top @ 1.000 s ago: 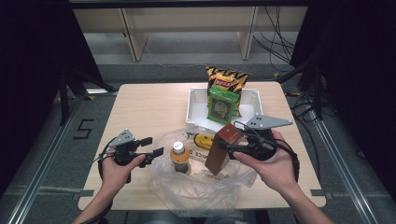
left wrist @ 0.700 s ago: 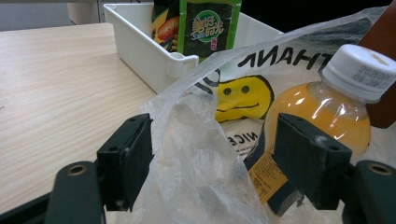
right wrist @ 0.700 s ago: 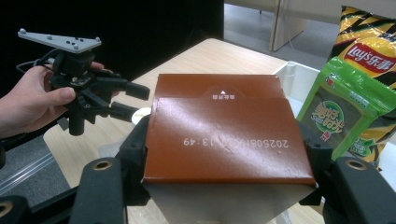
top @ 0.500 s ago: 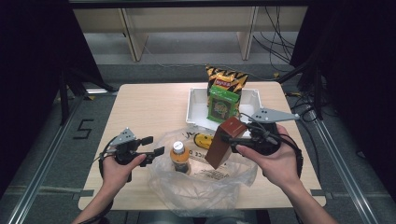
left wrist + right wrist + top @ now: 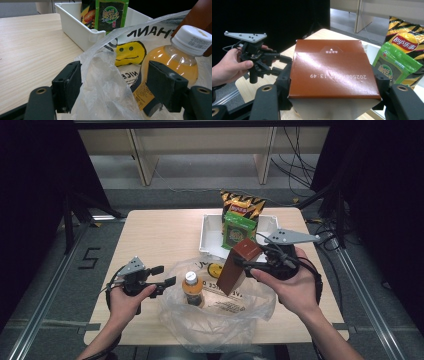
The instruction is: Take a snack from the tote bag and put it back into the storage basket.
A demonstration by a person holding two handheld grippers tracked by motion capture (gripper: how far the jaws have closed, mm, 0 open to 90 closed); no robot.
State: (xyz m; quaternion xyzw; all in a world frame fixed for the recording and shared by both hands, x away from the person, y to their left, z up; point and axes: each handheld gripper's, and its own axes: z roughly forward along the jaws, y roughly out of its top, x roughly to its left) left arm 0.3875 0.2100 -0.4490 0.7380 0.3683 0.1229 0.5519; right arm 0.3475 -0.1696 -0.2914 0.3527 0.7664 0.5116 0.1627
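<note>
High view: right gripper [image 5: 246, 265], fingers clamped on a tilted brown carton [image 5: 238, 266], hung over the plastic bag [image 5: 220, 312] at the bench's [image 5: 155, 235] near edge; far-left bench stood bare.
Left gripper view: fingers [image 5: 67, 86] apart, bag rim between them, orange bottle [image 5: 172, 62] beyond.
Right gripper view: carton gripped; white tray [image 5: 372, 50] behind.

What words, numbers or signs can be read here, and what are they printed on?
"Lay's", with Chinese characters too small to read: yellow chip bag.
"20250808 13:49", seen upside down, last date digits unsure: brown box.
"2025", the rest cut off: white cap of the juice bottle.
"THAN", "NICE" and a smiley face, partly hidden: plastic bag.
Chinese characters over small script, unreadable: green packet.
"5": floor.
</note>
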